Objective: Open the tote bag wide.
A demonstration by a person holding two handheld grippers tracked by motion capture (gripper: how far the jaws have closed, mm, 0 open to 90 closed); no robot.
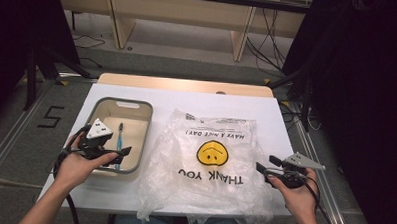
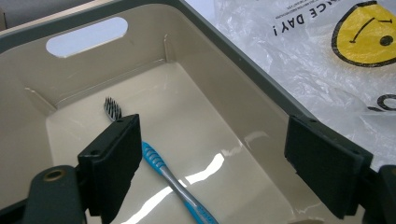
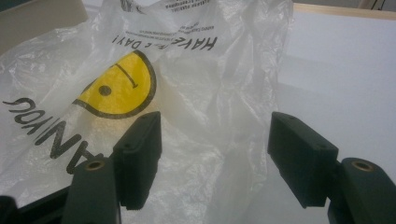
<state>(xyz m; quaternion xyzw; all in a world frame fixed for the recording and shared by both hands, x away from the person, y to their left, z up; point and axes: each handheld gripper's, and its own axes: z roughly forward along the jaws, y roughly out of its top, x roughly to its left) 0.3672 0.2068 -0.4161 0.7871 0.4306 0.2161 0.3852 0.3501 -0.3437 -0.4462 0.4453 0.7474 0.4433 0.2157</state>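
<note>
Left tongs: apart, empty, above the bin.
Right tongs: apart, empty, at the plastic bag edge.
Toothbrush: lying in bin.
Advice: you should straddle the handle squarely before closing.

Toothbrush in bin, table left; plastic bag just right of bin.

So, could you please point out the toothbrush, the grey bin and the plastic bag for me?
toothbrush (image 2: 161, 164): left gripper view, on its blue handle.
grey bin (image 1: 148, 130): high view, on its right rim.
plastic bag (image 1: 212, 153): high view, on the yellow smiley print.
</note>
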